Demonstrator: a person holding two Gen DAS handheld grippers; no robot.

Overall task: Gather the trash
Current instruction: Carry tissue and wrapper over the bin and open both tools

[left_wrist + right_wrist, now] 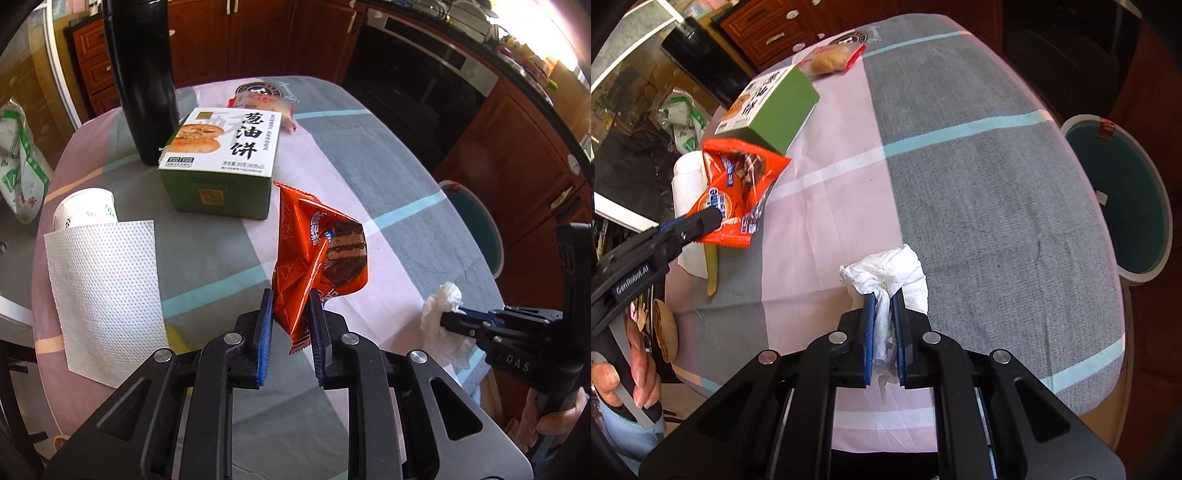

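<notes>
An orange snack wrapper hangs lifted above the checked tablecloth, and my left gripper is shut on its lower end. The right wrist view shows that wrapper at the left with the left gripper pinching it. My right gripper is shut on a crumpled white tissue near the table's front. From the left wrist view, the tissue and the right gripper are at the right edge. A round bin with a teal liner stands on the floor to the right of the table.
On the table are a green and white food box, a tall black flask, a paper cup, a flat paper towel and a wrapped pastry at the far side. Wooden cabinets and an oven stand behind.
</notes>
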